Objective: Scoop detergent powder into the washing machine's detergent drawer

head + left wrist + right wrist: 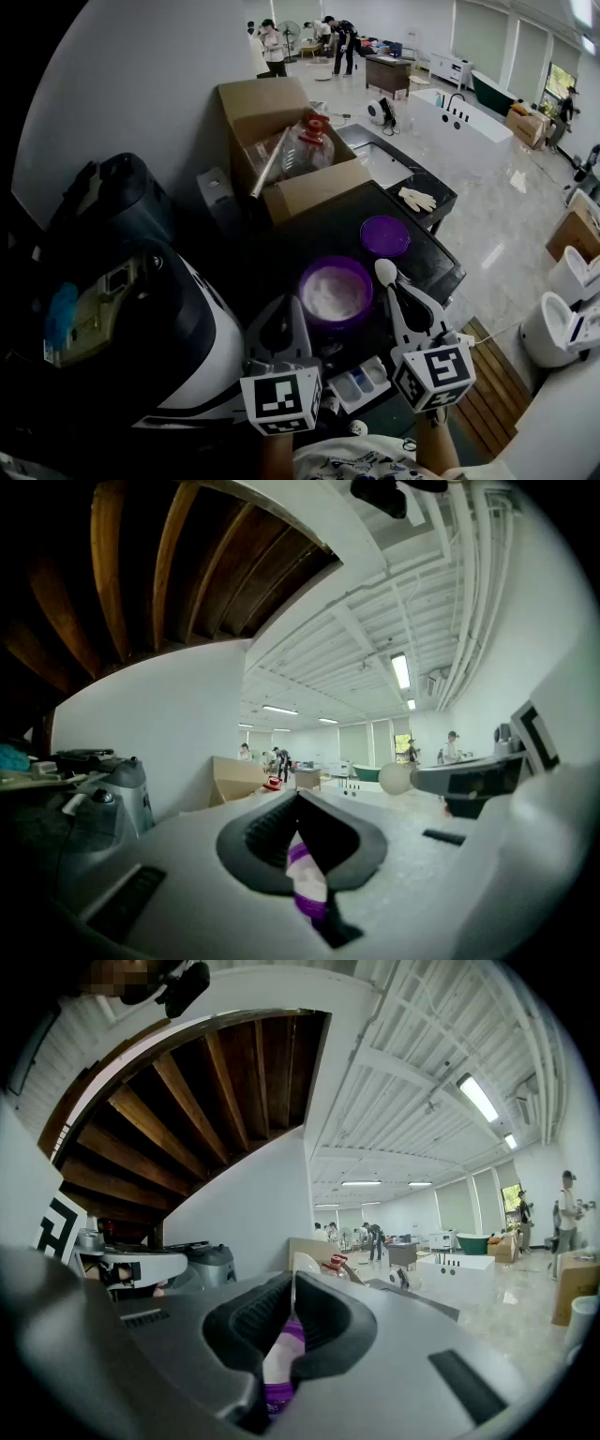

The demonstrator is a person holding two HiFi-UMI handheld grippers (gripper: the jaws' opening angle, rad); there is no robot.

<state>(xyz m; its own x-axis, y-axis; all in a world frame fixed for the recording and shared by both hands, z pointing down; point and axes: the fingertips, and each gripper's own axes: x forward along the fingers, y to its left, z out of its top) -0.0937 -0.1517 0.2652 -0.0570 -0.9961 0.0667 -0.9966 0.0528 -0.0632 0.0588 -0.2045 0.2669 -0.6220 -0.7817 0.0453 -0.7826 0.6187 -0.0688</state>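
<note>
**Fig.** The right hand-held gripper [398, 295] is clamping the handle of a white spoon [385, 272], and the spoon bowl is hovering just right of the open purple tub [360, 314] of detergent powder [335, 292]. The left hand-held gripper [296, 306] is sitting with its jaws together and nothing between them, its tip at the tub's left rim. The detergent drawer [359, 384] is standing open at the near edge, between the two grippers. The purple lid [384, 236] is lying farther off, to the right.

Likely risks:
- The tub is not being gripped, so a digging spoon may push it sideways.
- The thin handle may swivel in the jaws, tipping powder out.
- On the near-ward carry, powder may fall on the dark washing machine top [427, 248] instead of into a compartment.
</note>
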